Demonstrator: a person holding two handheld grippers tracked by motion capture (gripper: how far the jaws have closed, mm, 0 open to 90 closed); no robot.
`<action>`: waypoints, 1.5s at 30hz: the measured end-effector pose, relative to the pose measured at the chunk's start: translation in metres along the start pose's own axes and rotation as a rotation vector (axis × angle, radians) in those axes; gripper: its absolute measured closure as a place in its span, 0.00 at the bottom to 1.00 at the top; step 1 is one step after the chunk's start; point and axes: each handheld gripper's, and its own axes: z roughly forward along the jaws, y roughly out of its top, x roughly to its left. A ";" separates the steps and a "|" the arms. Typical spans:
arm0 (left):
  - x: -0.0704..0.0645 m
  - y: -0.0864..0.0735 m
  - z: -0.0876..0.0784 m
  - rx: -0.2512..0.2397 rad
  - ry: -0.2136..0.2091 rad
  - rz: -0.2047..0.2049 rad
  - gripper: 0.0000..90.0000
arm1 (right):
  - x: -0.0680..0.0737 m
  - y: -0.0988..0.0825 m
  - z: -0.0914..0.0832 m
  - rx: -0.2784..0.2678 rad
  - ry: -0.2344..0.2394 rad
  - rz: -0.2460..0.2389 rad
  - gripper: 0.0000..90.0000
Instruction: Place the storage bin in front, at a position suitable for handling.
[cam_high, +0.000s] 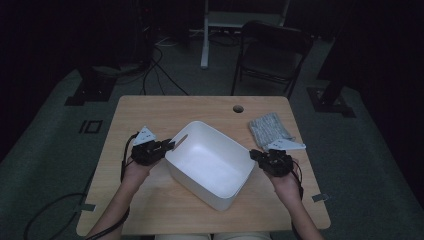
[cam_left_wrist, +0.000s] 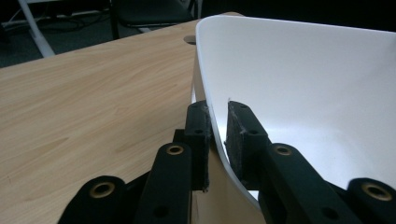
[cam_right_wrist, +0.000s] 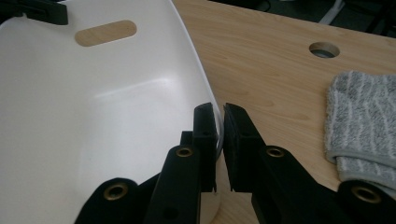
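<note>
Folded grey towel (cam_high: 269, 129) on the wooden table (cam_high: 150, 112), near its cable hole (cam_high: 238, 108); black folding chair (cam_high: 272, 50) behind.

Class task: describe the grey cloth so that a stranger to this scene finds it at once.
Start at the wooden table, then its far right corner by the round hole. The folded grey towel lies beside the white tub, the only soft, striped thing there.

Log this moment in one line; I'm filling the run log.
left gripper: shut on bin rim | right gripper: shut on bin rim | towel: on table
</note>
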 end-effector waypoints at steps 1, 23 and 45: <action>0.000 0.000 0.000 0.000 -0.001 -0.004 0.88 | -0.001 0.001 0.001 0.000 -0.005 -0.005 0.94; -0.021 -0.012 -0.018 0.001 0.054 -0.049 0.85 | -0.017 0.017 0.020 0.014 0.001 -0.016 0.97; -0.049 -0.019 -0.028 -0.006 0.063 -0.123 0.74 | -0.034 0.032 0.038 0.018 0.020 0.014 0.93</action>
